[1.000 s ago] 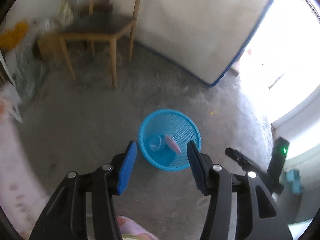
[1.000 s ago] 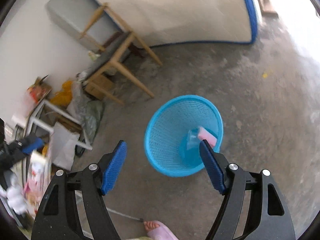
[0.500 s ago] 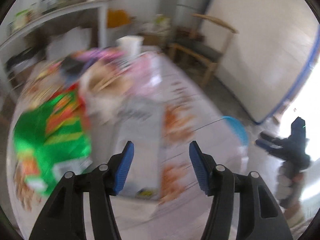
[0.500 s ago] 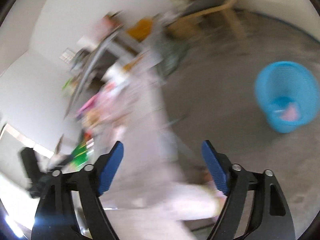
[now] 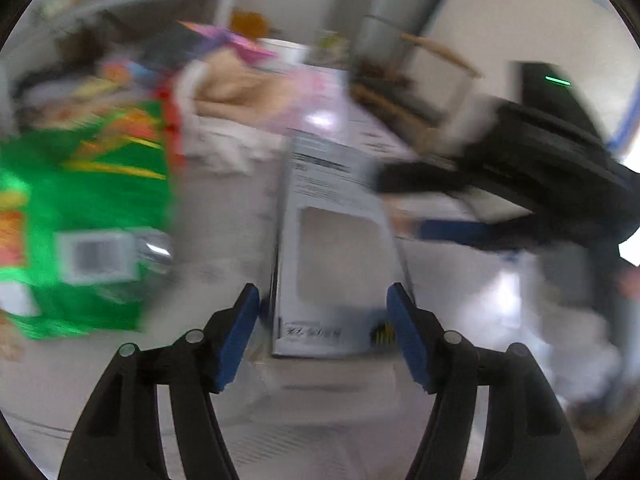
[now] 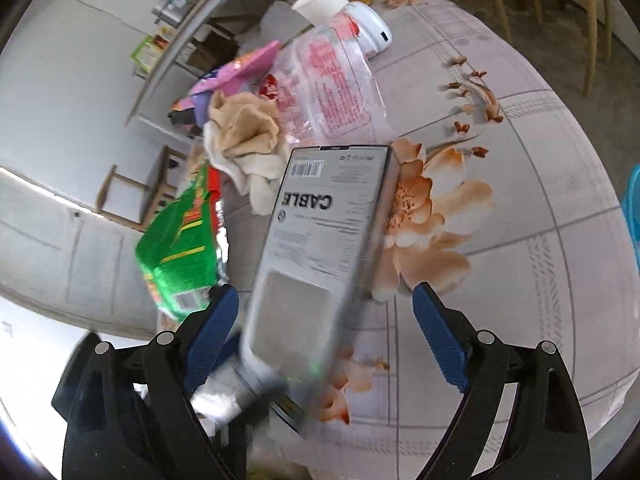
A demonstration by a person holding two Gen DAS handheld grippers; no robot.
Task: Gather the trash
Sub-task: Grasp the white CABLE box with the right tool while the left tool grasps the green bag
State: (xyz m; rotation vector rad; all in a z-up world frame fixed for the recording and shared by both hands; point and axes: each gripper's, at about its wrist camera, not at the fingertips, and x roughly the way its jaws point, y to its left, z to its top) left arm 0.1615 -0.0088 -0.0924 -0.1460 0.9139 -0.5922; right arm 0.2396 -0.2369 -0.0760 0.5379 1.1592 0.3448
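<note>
Both grippers swung from bin to table; cable box point(image 5: 336, 240) lies between left gripper's point(image 5: 322, 334) opening jaws.

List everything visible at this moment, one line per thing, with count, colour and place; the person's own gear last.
cable box: one, grey-white, lying on the table, between both grippers' open fingers
green snack bag: one, green, left of the box
crumpled cloth: one, beige, behind the box
clear printed wrapper: one, clear with pink print, beside the cloth
paper cup: one, white, far end
tablecloth: one, pale floral, covering the table
blue basket: one, at the right edge
wooden chair: one, beyond the table
left gripper: black, blue fingers, just opening
right gripper: same, just opening
</note>
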